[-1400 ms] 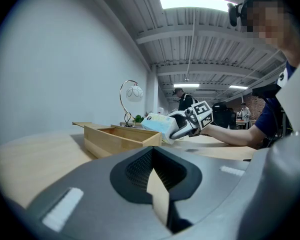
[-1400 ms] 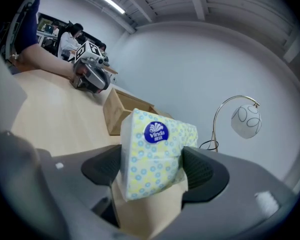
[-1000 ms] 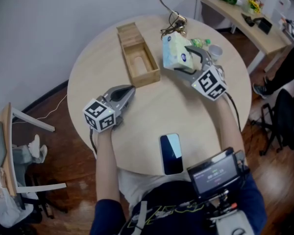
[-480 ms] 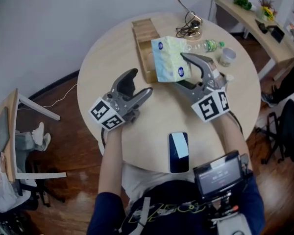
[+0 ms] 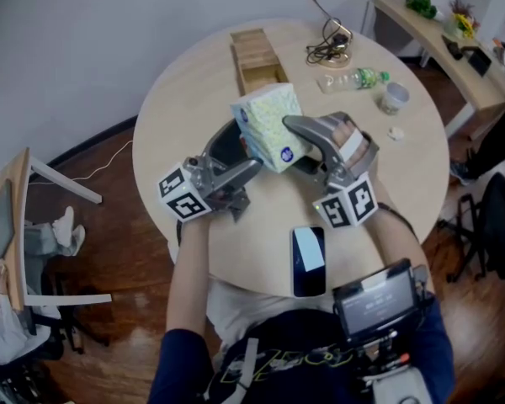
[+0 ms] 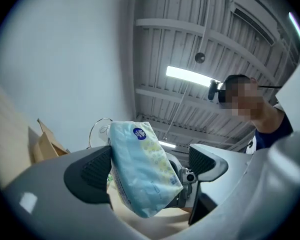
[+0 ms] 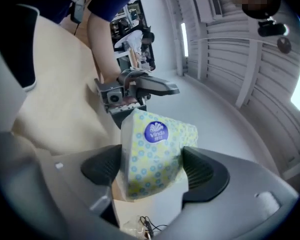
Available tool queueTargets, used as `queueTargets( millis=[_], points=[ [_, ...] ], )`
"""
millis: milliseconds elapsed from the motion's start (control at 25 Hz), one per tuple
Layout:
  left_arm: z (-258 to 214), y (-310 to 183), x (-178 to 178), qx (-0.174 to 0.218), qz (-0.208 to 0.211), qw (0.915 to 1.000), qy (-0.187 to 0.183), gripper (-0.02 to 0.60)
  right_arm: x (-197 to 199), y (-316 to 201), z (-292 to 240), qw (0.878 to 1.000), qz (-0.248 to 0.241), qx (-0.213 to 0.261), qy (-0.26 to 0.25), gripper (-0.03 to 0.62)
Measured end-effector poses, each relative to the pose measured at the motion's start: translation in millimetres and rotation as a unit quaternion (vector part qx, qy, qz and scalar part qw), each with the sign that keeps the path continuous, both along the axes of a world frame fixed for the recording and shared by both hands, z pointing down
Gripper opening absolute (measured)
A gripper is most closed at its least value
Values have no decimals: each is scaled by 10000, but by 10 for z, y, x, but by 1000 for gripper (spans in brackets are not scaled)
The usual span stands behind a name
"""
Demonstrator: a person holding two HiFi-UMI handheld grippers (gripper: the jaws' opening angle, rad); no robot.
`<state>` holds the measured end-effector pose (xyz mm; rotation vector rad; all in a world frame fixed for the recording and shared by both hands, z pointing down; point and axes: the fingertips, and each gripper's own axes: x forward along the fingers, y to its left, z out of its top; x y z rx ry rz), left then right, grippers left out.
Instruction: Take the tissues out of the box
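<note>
A pale blue-and-yellow tissue pack [image 5: 268, 128] hangs above the middle of the round table, and my right gripper [image 5: 300, 145] is shut on it, one pad on each side [image 7: 102, 166]. My left gripper [image 5: 241, 151] points up at the pack from the left. Its jaws have just been opening and now stand wide around the pack's lower end [image 6: 142, 169]. In the left gripper view the pack lies against one pad while a gap shows at the other pad [image 6: 206, 160]. The long wooden box [image 5: 257, 53] lies open at the far side of the table.
A dark phone [image 5: 308, 259] lies near the table's front edge [image 5: 236, 280]. At the back right are a plastic bottle [image 5: 353, 80], a small cup [image 5: 393, 98] and a lamp base with coiled cable [image 5: 330, 50]. A side desk [image 5: 429, 32] stands beyond.
The right gripper has carried the tissue pack away from the box, left and nearer, and rolled. The left gripper has lifted off the table, tilted upward and opened from shut around the pack.
</note>
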<state>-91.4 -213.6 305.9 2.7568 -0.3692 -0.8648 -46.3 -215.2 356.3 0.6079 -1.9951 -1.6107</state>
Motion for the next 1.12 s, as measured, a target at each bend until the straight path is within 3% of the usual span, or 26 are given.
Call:
queueTargets(
  millis=[160,240,560,760,840,920,1040,1120],
  points=[
    [124,-116,50,-25,-501,9977,-459,465,-71,-1,106,9881,254,1331,721,368],
    [184,-176,32,-12,-822,9941,-708,465,-146,58,156,9803,307,1692,972,368],
    [173,-182,-50,228,-996,9892,-1048,392,-202,151,147,9838,55,1663,669,411],
    [95,-248,-298,126,-1352,9872,-841,385,-18,101,-144,9914,-65,1305,-92,446],
    [106,-346,-498,-229,-1470,9869,-624,383,101,44,-349,9928,-35,1036,-598,445],
    [214,-512,-777,-936,-1616,9818,-344,383,263,-60,-580,9899,12,479,-1337,443],
    [479,-742,-1303,-2227,-1930,9543,491,382,544,-267,-773,9709,93,-538,-2332,443],
    [550,-772,-1599,-2728,-1921,9332,1333,382,656,-417,-692,9631,201,-1030,-2478,442]
  ],
)
